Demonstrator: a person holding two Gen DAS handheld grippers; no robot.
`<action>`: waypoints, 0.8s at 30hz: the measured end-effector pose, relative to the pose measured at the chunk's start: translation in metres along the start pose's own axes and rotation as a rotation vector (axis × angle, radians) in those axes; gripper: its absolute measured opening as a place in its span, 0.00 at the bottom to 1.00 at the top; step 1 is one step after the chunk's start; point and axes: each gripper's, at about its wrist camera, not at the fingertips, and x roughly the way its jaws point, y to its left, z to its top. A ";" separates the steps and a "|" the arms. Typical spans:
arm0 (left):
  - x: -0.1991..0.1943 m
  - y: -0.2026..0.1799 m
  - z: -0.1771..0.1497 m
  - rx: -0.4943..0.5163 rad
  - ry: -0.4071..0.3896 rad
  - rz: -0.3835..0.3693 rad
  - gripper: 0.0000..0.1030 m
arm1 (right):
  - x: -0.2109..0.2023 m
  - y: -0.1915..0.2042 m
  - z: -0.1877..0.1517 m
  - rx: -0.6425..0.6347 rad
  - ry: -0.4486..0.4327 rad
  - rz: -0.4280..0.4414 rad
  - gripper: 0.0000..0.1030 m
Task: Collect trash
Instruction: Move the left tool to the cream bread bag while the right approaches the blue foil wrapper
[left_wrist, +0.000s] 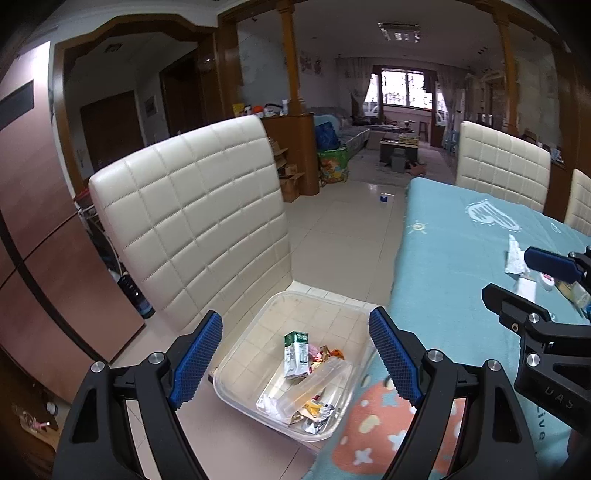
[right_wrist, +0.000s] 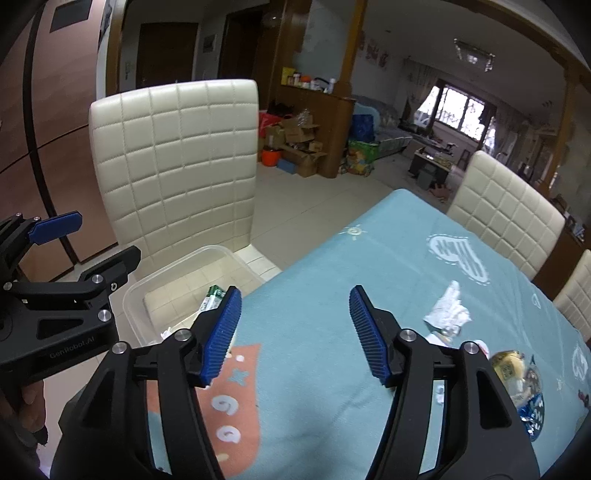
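Observation:
A clear plastic bin (left_wrist: 317, 297) rests on the cream chair seat beside the table and holds a green carton (left_wrist: 295, 350), candy wrappers and a clear plastic piece. My left gripper (left_wrist: 295, 317) hovers open above the bin with nothing between its fingers. My right gripper (right_wrist: 295, 291) is open and empty over the blue tablecloth (right_wrist: 332, 369), near the table's left edge. To its right on the cloth lie crumpled white paper (right_wrist: 448, 310), a yellow and blue snack packet (right_wrist: 517, 373) and a small white scrap (right_wrist: 439, 393). The bin (right_wrist: 166, 266) shows at the left in the right wrist view.
A quilted cream chair back (left_wrist: 192, 221) rises behind the bin. More cream chairs (right_wrist: 506, 214) stand at the table's far side. A brown panelled wall (left_wrist: 37, 221) runs along the left, with a dark bottle (left_wrist: 135, 295) on the tiled floor (left_wrist: 340, 229).

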 end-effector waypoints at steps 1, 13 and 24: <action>-0.004 -0.007 0.002 0.011 -0.005 -0.012 0.77 | -0.006 -0.005 -0.001 0.007 -0.011 -0.013 0.71; -0.043 -0.094 0.016 0.129 -0.056 -0.156 0.77 | -0.066 -0.091 -0.040 0.149 -0.052 -0.169 0.91; -0.062 -0.180 0.015 0.245 -0.078 -0.239 0.78 | -0.086 -0.189 -0.109 0.329 0.032 -0.296 0.92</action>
